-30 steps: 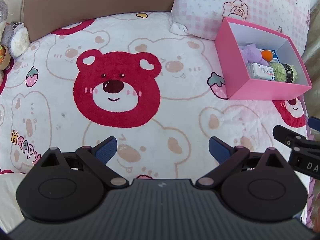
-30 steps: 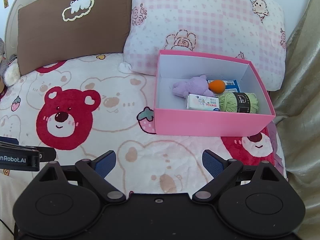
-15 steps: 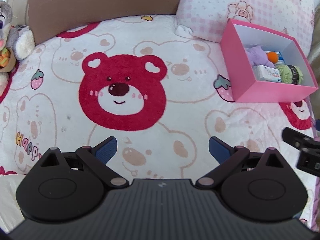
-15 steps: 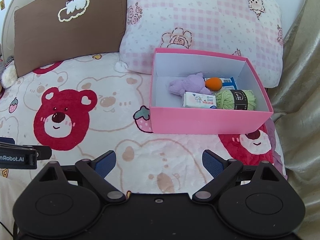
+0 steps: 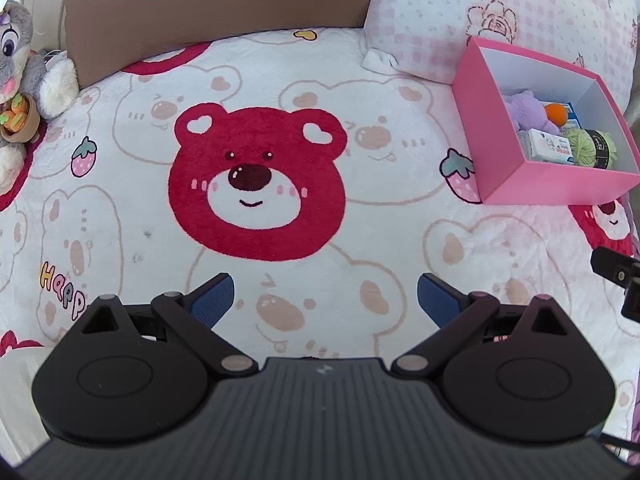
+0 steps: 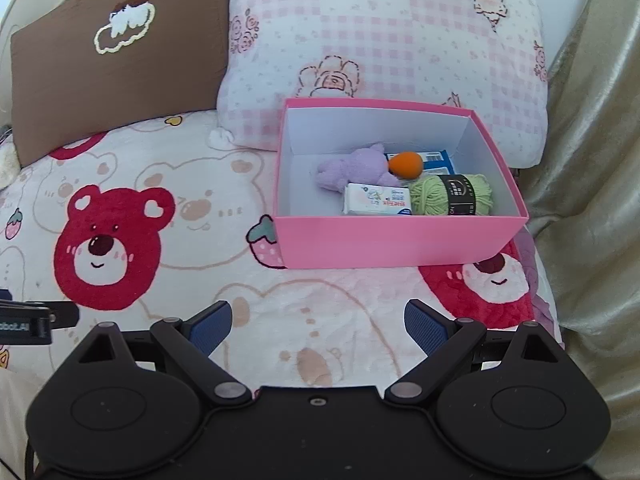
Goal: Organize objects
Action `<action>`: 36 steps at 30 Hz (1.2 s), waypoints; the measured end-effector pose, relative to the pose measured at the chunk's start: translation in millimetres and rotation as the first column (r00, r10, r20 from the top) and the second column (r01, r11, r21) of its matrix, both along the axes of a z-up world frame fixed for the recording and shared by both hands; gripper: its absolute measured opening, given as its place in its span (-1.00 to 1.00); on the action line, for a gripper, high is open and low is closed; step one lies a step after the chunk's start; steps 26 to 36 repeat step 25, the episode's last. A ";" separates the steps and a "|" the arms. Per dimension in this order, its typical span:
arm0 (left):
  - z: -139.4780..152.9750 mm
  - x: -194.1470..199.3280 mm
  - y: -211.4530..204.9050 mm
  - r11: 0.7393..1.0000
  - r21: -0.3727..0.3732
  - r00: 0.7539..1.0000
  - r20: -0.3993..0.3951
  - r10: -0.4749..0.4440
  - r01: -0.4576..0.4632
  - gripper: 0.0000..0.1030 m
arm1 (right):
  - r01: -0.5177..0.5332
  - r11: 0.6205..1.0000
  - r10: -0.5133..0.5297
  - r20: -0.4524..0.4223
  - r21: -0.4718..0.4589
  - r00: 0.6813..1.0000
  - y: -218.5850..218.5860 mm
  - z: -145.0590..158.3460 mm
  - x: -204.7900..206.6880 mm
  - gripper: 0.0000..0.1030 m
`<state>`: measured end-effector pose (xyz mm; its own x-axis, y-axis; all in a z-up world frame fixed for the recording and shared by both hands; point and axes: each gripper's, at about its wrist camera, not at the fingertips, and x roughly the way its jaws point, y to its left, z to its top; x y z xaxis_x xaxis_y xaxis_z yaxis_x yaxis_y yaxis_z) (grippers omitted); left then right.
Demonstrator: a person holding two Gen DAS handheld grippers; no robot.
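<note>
Pink box [image 6: 400,240] near the bed's head holds our purple plush [image 6: 352,166], orange ball [image 6: 406,164], tissue pack [image 6: 376,200], green yarn [image 6: 452,194]; both jaws spread, empty.

Blue carton [image 6: 436,160] half hidden under orange ball [image 6: 406,164], print illegible.

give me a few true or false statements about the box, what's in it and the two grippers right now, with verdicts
1. The pink box sits on the bear-print blanket in front of the pink checked pillow. True.
2. The left gripper holds the green yarn ball. False: it is open and empty; the yarn lies in the box.
3. The orange ball lies on the blanket. False: it is inside the box.
4. The purple plush toy is inside the box. True.
5. The right gripper is open and empty. True.
</note>
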<state>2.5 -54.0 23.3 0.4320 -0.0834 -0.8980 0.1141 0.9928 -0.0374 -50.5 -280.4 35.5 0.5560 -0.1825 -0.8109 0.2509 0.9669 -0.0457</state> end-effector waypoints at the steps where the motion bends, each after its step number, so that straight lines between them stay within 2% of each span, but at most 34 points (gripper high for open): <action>1: -0.2 0.2 0.5 1.000 -0.001 1.000 -0.002 0.000 0.000 0.93 | 0.003 1.000 -0.003 0.000 -0.001 1.000 -0.9 -0.3 0.0 0.85; 21: 2.5 -4.9 -5.4 0.999 0.015 0.999 0.015 -0.035 0.035 0.97 | 0.004 1.000 -0.004 -0.009 0.003 1.000 -5.7 -3.7 -1.1 0.85; 36: 1.5 -3.8 -3.9 1.000 0.017 1.000 0.007 -0.027 0.027 0.97 | -0.004 1.000 0.004 -0.012 0.008 1.000 -3.2 -6.0 -1.1 0.85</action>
